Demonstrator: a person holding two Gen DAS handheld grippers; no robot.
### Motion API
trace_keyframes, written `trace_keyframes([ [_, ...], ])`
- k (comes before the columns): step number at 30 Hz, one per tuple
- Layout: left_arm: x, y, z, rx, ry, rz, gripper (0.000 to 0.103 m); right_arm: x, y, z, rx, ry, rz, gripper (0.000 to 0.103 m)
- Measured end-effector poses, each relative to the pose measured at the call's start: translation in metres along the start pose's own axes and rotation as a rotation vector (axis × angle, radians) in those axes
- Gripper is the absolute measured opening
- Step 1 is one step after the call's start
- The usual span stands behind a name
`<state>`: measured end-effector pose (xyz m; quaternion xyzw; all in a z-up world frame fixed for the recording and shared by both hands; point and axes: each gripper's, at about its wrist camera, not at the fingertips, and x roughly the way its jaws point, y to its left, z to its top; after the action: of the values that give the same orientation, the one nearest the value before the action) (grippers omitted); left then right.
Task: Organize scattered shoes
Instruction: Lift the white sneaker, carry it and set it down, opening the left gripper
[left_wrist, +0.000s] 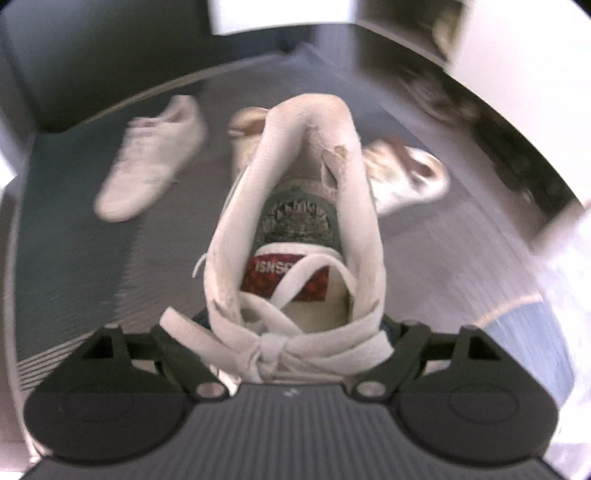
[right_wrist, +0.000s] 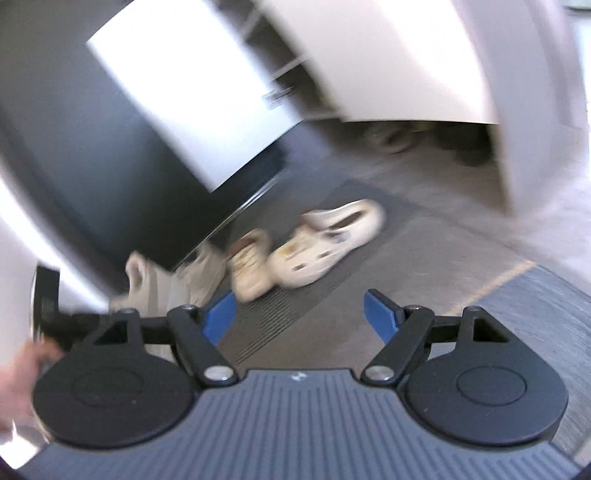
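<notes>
White canvas fills the left wrist view: I am carrying a worn high-top sneaker (left_wrist: 295, 229) in the left gripper (left_wrist: 295, 332), the jaws clamped wide across the laced front of the upper, with the knotted lace (left_wrist: 273, 350) lying just above the gripper body and the heel collar pointing away from the camera. The fingertips themselves are hidden behind the shoe. I am judging the step in hand to be a transfer of this sneaker toward the open shoe cabinet (right_wrist: 406, 74), so I am keeping the clamp firm and the shoe level, since the soft upper could slip or fold. Below it, on the dark ribbed mat (left_wrist: 92, 266), a white low sneaker (left_wrist: 151, 158) and a cream perforated clog (left_wrist: 410, 181) are lying apart, still to be sorted. The right gripper (right_wrist: 300, 315) is standing with its blue pads (right_wrist: 380, 314) well apart and nothing between them, pointing at a pair of cream clogs (right_wrist: 325, 243) and a beige shoe (right_wrist: 249, 266) beside them on the mat. Both views are blurred, so finer details are not readable.
</notes>
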<state>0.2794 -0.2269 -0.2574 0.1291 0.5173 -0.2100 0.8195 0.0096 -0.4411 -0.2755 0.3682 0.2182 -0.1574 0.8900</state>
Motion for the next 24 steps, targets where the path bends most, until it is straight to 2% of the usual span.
trace_keyframes([
  [3,0.016,-0.044,-0.009,0.018,0.003,-0.031,0.083,-0.007,-0.021,0.005,0.1,-0.029,-0.055,0.081],
  [5,0.034,-0.087,-0.018,0.089,-0.008,-0.066,0.083,-0.012,-0.032,0.01,0.134,-0.08,-0.074,0.081],
  [10,0.078,-0.151,-0.042,0.19,-0.005,-0.096,0.083,-0.009,-0.041,0.006,0.159,-0.07,-0.088,0.081],
  [13,0.095,-0.164,-0.059,0.165,0.008,-0.113,0.083,-0.008,-0.05,0.004,0.197,-0.078,-0.108,0.08],
  [17,0.126,-0.175,-0.07,0.13,0.095,-0.096,0.084,-0.007,-0.06,0.003,0.224,-0.081,-0.15,0.081],
  [20,0.138,-0.172,-0.079,0.158,0.113,-0.064,0.085,-0.006,-0.067,0.001,0.252,-0.077,-0.146,0.081],
  [24,0.143,-0.168,-0.081,0.193,0.118,-0.07,0.089,-0.006,-0.072,0.001,0.258,-0.067,-0.139,0.081],
])
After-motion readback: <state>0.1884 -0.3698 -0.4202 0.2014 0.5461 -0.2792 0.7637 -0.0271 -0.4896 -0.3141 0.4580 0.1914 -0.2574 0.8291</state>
